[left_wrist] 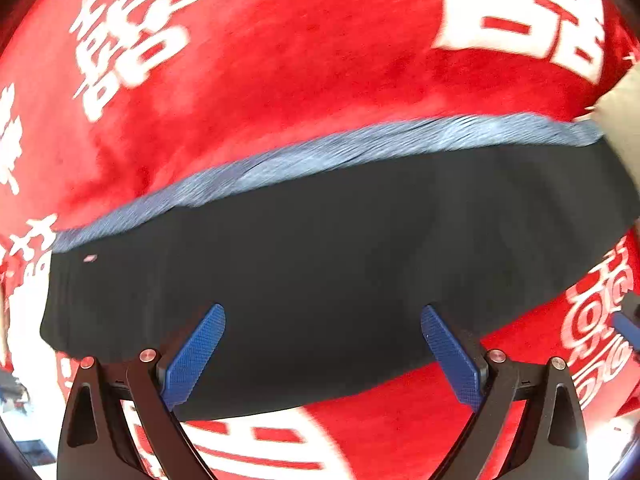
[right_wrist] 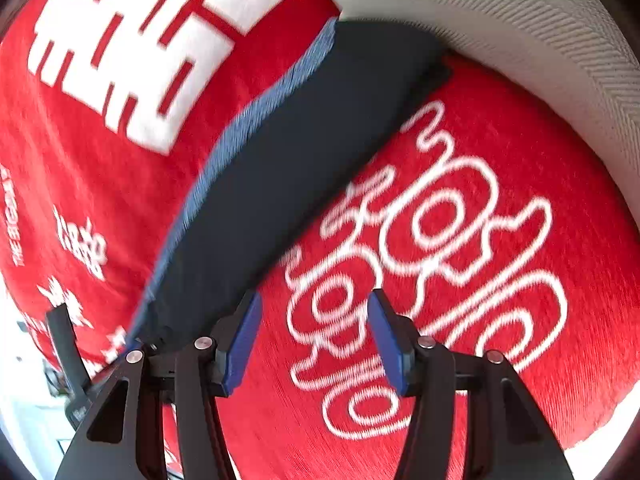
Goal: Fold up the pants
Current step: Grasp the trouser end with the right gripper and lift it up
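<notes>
The dark navy pants (left_wrist: 320, 264) lie folded into a long band on a red blanket, with a lighter blue ribbed edge (left_wrist: 360, 148) along the far side. My left gripper (left_wrist: 322, 320) is open, its blue pads over the near edge of the pants, holding nothing. In the right wrist view the pants (right_wrist: 288, 168) run diagonally from lower left to upper right. My right gripper (right_wrist: 314, 312) is open and empty over the blanket, just right of the pants' near end.
The red blanket (left_wrist: 280, 60) with white characters covers the surface; it also shows in the right wrist view (right_wrist: 480, 320). A white ribbed cushion (right_wrist: 520, 40) lies beyond the pants' far end. A black gripper part (right_wrist: 66, 344) shows at the left edge.
</notes>
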A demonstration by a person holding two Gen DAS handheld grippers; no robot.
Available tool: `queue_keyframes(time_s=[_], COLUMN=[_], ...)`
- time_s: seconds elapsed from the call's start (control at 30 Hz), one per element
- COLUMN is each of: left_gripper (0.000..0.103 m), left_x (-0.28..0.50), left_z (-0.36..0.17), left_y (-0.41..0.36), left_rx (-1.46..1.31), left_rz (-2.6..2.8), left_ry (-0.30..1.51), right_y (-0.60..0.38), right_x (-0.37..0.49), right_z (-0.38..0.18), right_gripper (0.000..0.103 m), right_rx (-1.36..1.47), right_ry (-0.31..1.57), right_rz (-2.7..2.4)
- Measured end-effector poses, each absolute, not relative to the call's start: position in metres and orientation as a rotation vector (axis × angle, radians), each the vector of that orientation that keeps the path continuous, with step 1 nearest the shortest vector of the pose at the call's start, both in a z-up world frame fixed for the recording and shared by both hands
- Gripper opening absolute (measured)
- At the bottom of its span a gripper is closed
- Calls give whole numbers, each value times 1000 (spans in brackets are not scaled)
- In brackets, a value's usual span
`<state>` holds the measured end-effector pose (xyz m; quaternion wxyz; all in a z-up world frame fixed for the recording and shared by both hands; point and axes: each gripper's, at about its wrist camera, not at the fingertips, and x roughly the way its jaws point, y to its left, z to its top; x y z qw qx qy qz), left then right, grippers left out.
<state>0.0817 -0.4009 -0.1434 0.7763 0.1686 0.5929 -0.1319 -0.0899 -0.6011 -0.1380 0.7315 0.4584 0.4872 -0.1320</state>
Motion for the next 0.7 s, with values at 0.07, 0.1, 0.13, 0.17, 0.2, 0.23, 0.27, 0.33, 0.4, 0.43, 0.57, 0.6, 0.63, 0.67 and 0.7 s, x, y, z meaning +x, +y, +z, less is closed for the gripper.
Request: queue_keyframes(time_s=[0.07, 0.1, 0.13, 0.17, 0.2, 0.23, 0.27, 0.33, 0.4, 0.43, 0.57, 0.6, 0.63, 0.67, 0.7], left_gripper=[99, 99, 99, 99, 99, 99, 99, 99, 99, 99, 99, 99, 99, 99, 97], left_x=[79, 79, 78, 77, 76, 74, 76, 73, 77, 77, 79, 78, 82, 82, 83], left_z=[-142, -142, -143, -145, -146, -147, -151, -156, -164, -166, -180, -180, -185, -183, -181], left_y=[-425, -434, -444, -456, -462, -471, -471, -480, -481, -484, -476, -477, -470, -471, -474], left_rx=[340, 336, 332, 324, 319, 316, 317, 326, 331, 332, 327, 330, 334, 337, 332], left_rz=[-316, -325, -334, -345, -351, -358, -361, -366, -368, -369, -372, -372, -372, -373, -378], left_ry=[1278, 1279, 1282, 1284, 1284, 1284, 1285, 1294, 1299, 1301, 1297, 1294, 1291, 1291, 1291], right_y=[-612, -617, -621, -627, -630, -635, -640, -649, -652, -653, -657, -658, -658, -659, -661], right_x=[-86, -84, -82, -80, -77, -76, -76, -81, -81, -81, -72, -66, -61, -58, -54], right_z=[-138, -138, -139, -142, -144, -147, -149, -157, -163, -164, -165, -164, -164, -163, -163], right_gripper=[59, 59, 59, 59, 59, 59, 59, 59, 59, 59, 59, 59, 60, 60, 59], right_rx=[1035, 1049, 1057, 1071, 1082, 1102, 1119, 1160, 1192, 1190, 1156, 1137, 1127, 1120, 1114], right_ry=[1017, 981, 958, 926, 907, 881, 864, 846, 790, 760, 693, 687, 688, 698, 722], right_rz=[-293, -293, -292, -289, -287, -284, -284, -293, -292, -294, -316, -327, -330, -334, -343])
